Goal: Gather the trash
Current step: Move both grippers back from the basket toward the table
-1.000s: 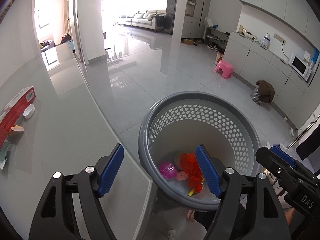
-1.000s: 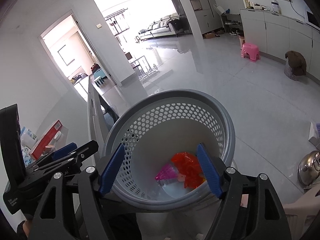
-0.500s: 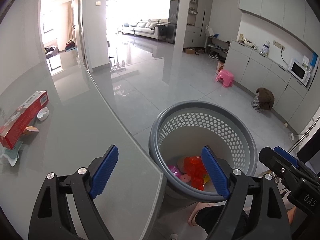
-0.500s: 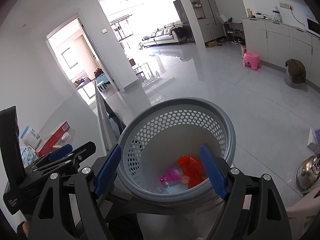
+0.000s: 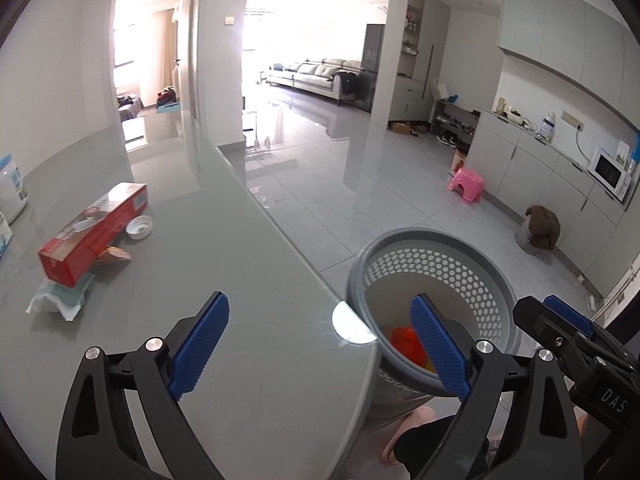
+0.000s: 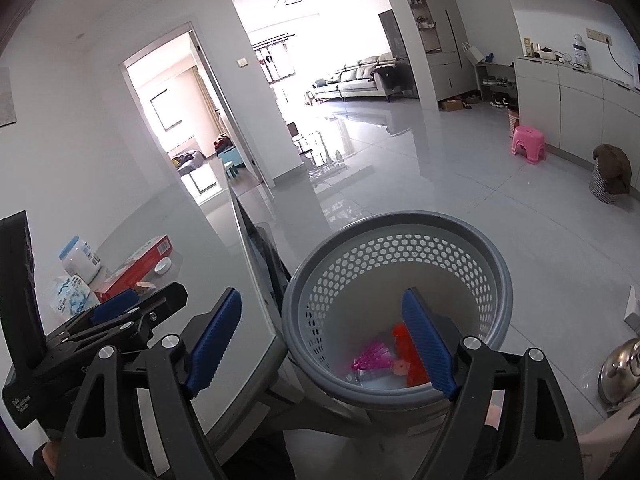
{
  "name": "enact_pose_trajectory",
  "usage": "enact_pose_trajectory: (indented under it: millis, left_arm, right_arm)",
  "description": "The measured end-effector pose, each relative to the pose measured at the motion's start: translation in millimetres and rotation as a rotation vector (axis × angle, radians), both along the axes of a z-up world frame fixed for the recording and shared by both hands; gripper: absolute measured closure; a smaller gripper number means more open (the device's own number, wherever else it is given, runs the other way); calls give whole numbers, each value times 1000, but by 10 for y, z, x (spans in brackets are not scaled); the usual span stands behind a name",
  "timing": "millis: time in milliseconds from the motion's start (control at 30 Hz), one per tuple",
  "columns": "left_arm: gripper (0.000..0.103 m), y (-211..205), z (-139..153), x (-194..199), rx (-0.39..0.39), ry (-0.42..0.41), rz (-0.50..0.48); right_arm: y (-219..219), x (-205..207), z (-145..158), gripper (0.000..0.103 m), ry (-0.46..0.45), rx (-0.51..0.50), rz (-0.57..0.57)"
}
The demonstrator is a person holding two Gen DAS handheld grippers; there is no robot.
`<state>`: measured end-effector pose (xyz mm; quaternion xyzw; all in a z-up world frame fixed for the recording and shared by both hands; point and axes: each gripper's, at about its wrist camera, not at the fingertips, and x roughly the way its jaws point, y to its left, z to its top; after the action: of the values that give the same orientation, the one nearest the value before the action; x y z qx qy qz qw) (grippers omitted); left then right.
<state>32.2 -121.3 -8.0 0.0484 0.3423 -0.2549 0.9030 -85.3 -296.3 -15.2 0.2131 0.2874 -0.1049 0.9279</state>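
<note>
2 grippers: left gripper [image 5: 320,350] fingers opening, right gripper [image 6: 322,340] released, both empty; 1 basket [image 6: 496,264].

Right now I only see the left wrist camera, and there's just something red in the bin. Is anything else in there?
Observer: Yes, the right wrist camera shows a pink thing beside the red trash at the bottom of the bin.
Operator: Anything on the floor near the bin?
Observer: A shiny metal kettle, at that view's right edge.
Operator: Are the right tongs holding something?
Observer: No, the right tongs are open and empty.
</note>
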Motion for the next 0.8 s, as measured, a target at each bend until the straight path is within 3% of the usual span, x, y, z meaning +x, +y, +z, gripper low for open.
enact_pose_trajectory:
  millis: [433, 800]
  left_arm:
    - [12, 1023, 106, 117, -33, -28, 228]
    - [10, 2169, 65, 215, -29, -32, 487]
  right_arm:
    - [702, 559, 74, 24, 11, -38, 204]
    - [1648, 1148, 98, 24, 14, -71, 429]
